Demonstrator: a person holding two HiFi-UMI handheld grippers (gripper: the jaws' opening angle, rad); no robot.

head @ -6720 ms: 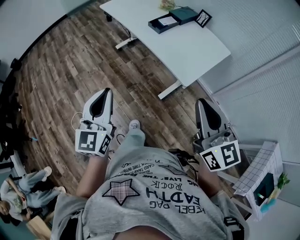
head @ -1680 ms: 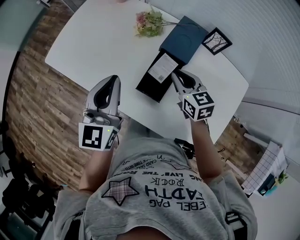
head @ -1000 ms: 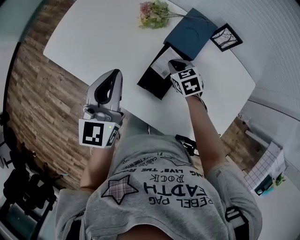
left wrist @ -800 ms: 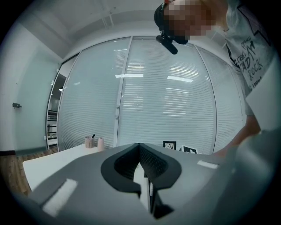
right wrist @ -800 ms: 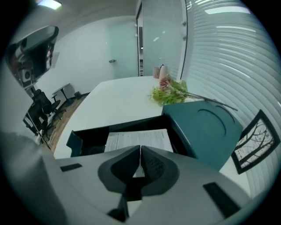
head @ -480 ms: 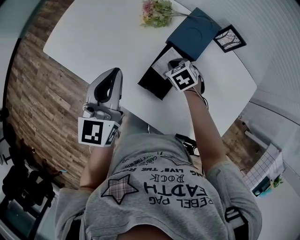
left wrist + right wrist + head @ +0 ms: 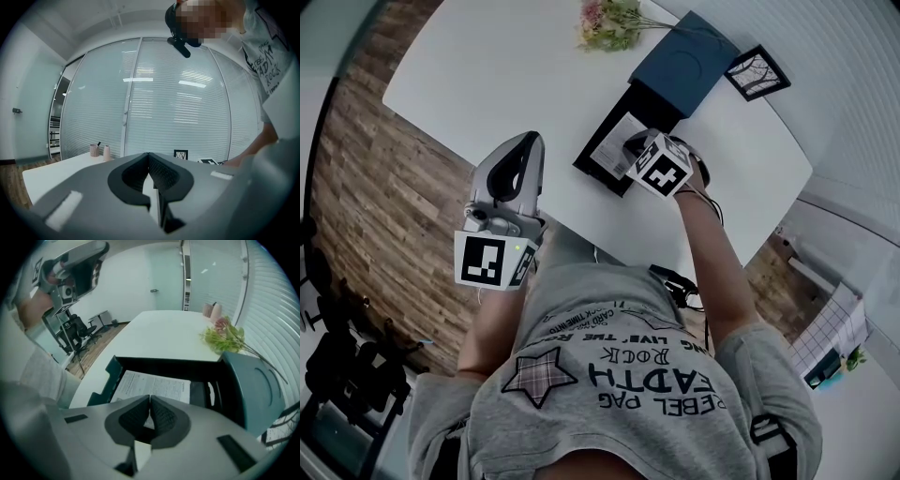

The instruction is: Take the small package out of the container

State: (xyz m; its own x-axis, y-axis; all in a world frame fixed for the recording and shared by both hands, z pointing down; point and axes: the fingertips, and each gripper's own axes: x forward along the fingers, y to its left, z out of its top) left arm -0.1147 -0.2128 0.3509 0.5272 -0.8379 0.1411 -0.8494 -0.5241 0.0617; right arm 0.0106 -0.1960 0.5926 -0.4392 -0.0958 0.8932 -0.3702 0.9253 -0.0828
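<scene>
Worktop (image 7: 487,75): white, carries dark container (image 7: 154,363).
Packet (image 7: 154,383): white, inside it.
Right gripper (image 7: 150,397): fingers (image 7: 162,417) closed, above packet.
Left gripper (image 7: 148,154): fingers (image 7: 162,174) closed.

White tabletop (image 7: 487,75), rounded corners, standing over wood-plank floor (image 7: 366,206). On it: dark open container (image 7: 649,101); teal lid (image 7: 684,56) against its far end; flower sprig (image 7: 609,17) just beside the lid; small framed picture (image 7: 757,72) near the lid's other side; two pinkish cups (image 7: 212,311) well apart.
</scene>
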